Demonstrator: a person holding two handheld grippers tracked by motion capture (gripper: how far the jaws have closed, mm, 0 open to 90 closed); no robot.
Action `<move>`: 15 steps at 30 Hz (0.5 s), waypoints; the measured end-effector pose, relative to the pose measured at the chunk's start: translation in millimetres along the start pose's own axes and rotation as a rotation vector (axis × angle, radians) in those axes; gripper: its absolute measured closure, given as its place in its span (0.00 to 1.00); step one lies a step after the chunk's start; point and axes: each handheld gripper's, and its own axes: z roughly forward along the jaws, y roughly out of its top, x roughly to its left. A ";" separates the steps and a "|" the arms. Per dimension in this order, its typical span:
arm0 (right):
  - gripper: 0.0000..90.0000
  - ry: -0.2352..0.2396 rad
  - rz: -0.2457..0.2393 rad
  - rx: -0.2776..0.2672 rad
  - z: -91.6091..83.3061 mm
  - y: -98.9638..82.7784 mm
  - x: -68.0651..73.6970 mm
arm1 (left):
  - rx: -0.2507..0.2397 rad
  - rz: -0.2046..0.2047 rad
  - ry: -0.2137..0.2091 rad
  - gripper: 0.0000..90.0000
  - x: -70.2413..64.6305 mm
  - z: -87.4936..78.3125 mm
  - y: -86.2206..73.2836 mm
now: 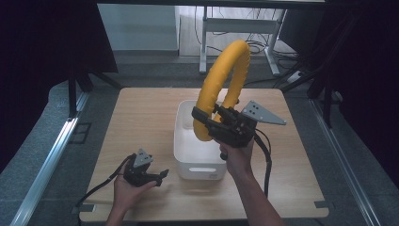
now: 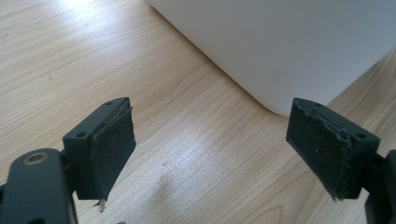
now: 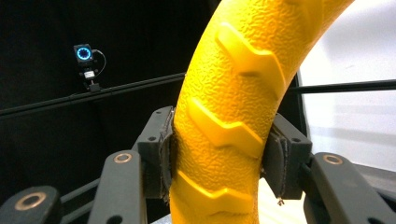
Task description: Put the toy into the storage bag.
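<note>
I hold one yellow ring (image 1: 221, 84), a thick hoop with a pebbled skin and raised chevron ribs, in my right gripper (image 1: 205, 123). Its two jaws are clamped tight on the ring's lower stretch, one pad on each flank, and in the right gripper view the ring (image 3: 229, 121) rises between them and curves off toward one o'clock. In the high view the ring stands nearly upright on edge, lifted above the far half of the one white bin (image 1: 200, 155), which sits at the middle of the wooden table (image 1: 141, 117). My right hand (image 1: 237, 157) grips the tool from six o'clock of the ring.

My left gripper (image 1: 162, 176) rests low over the table at about eight o'clock from the bin, held in my left hand (image 1: 127, 186). Its two jaws stand wide apart with nothing between them; in the left gripper view I see bare wood in the gap and the bin's rounded corner (image 2: 280, 51) just beyond, toward one o'clock.

That makes one ring, one bin, two grippers.
</note>
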 end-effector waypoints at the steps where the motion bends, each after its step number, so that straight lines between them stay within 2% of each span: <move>1: 0.54 0.002 0.000 0.002 1.3 -2.1 0.9 | -0.002 -0.003 -0.001 0.17 -0.3 0.3 -0.1; 15: 0.54 -0.004 0.029 0.023 11.3 -32.9 6.8 | 0.001 -0.003 0.000 0.17 0.1 0.2 -0.2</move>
